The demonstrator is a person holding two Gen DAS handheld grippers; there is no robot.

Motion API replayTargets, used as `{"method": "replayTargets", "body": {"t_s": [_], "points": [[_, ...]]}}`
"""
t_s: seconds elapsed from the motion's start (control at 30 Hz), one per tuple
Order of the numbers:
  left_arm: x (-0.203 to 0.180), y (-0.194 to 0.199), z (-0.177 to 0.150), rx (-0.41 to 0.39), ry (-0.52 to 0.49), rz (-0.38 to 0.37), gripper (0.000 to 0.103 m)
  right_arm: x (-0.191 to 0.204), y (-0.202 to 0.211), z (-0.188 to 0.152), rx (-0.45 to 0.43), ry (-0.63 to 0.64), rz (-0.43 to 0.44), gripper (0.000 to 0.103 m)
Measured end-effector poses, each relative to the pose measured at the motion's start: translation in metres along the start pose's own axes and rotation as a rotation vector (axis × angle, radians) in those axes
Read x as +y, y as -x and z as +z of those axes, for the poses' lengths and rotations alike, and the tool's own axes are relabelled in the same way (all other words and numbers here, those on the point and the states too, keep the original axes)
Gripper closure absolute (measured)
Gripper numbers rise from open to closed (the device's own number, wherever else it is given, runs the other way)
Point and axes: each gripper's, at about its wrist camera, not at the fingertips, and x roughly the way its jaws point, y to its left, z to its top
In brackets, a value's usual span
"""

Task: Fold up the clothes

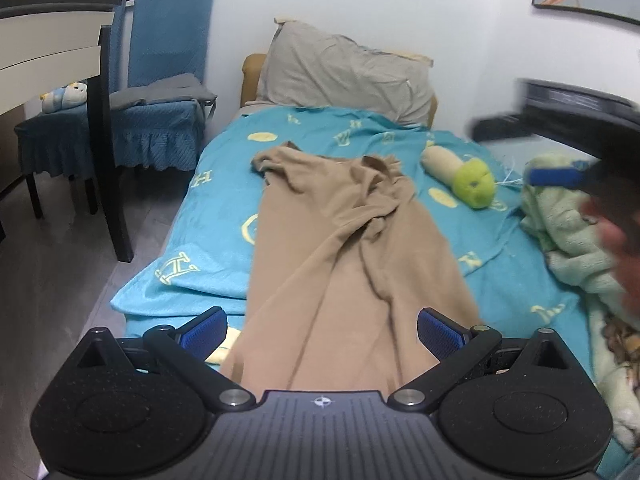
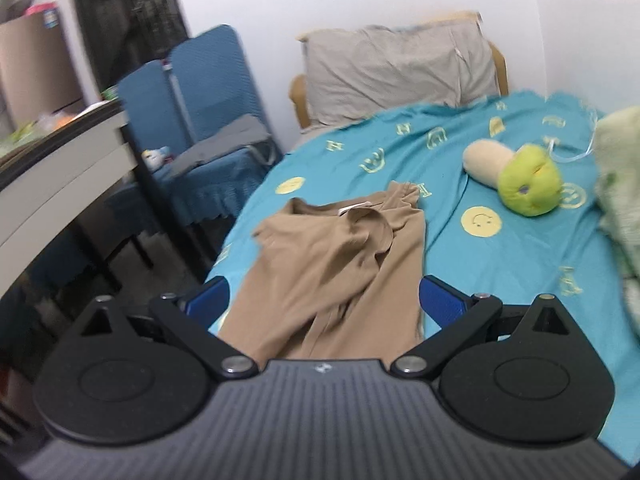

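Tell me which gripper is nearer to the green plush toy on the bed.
Right. The right gripper hovers just beside the green plush toy, jaws open. The left gripper sits back at the bed's near end, open over the tan garment.

Left gripper (image 1: pixel 322 330): black speckled round housings, ribbed grey centre plate with small white emblem, silver pivot screws, black linkage arms, blue textured finger pads (image 1: pixel 436 332). Right gripper (image 2: pixel 324 300): same build. Blurred skin at frame edge.
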Motion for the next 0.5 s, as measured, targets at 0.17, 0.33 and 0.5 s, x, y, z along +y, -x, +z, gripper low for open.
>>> {"method": "replayTargets", "body": {"t_s": [0.17, 0.33, 0.5], "points": [[-0.018, 0.022, -0.011, -0.007, 0.011, -0.017, 0.001, 0.016, 0.078, -0.043, -0.026, 0.016, 0.001, 0.0], [-0.042, 0.037, -0.02, -0.029, -0.047, -0.001, 0.001, 0.011, 0.115, -0.077, -0.046, -0.024, 0.019, 0.0], [-0.048, 0.027, -0.025, 0.013, -0.04, 0.007, 0.001, -0.002, 0.116, -0.089, -0.054, -0.064, -0.022, 0.0]]}}
